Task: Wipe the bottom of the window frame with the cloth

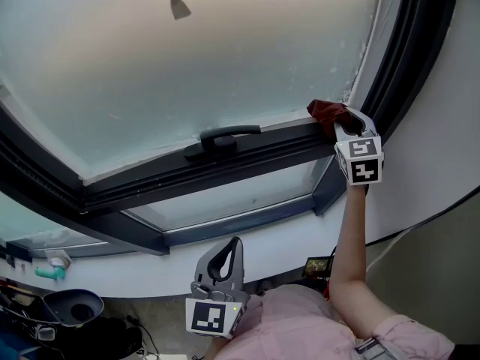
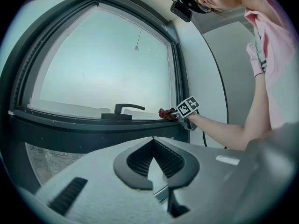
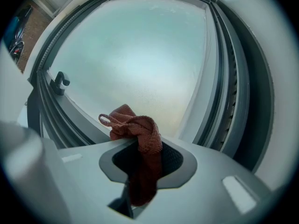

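A dark red cloth (image 1: 326, 112) lies bunched on the bottom rail of the window frame (image 1: 255, 150), at its right corner. My right gripper (image 1: 339, 123) is shut on the cloth (image 3: 140, 143), which hangs down between the jaws and piles up over their tips. In the left gripper view the cloth (image 2: 166, 113) and the right gripper (image 2: 175, 115) show small at the frame's right end. My left gripper (image 1: 225, 255) is held low near my body, away from the window, shut with nothing between its jaws (image 2: 153, 164).
A black window handle (image 1: 221, 138) sits on the bottom rail left of the cloth. The frosted pane (image 1: 195, 58) fills the upper view. A lower fixed pane (image 1: 225, 197) lies beneath. A white wall (image 1: 442, 126) borders the frame on the right. Clutter (image 1: 67, 310) stands at the lower left.
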Available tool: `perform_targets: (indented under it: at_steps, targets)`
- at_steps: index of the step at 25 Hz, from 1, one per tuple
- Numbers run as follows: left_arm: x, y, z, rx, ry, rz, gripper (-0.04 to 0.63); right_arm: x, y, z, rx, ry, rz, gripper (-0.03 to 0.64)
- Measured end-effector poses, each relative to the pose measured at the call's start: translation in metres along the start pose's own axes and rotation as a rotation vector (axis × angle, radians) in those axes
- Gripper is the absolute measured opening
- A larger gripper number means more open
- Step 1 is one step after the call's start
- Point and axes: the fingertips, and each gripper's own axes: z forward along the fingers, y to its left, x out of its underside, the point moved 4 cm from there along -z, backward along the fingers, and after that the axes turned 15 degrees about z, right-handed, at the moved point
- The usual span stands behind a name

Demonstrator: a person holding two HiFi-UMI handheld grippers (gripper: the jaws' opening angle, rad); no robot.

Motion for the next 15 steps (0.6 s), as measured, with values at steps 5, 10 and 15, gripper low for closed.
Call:
perform_targets:
  at_steps: [5,10,15]
  targets:
    - [0.003,0.003,-0.007,-0.007,0.035,0.016,-0.003,-0.001,0.0,-0.003,0.007,-0.018,0.024,0.092]
    - [0.003,0.003,-0.012,-0.013,0.001,0.005,-0.003,-0.012,0.0,-0.027,-0.082,-0.138,0.248,0.089]
    - [0.004,0.001,-0.018,0.017,0.011,0.024,-0.003,-0.031,0.034,-0.073,-0.199,-0.253,0.316,0.086]
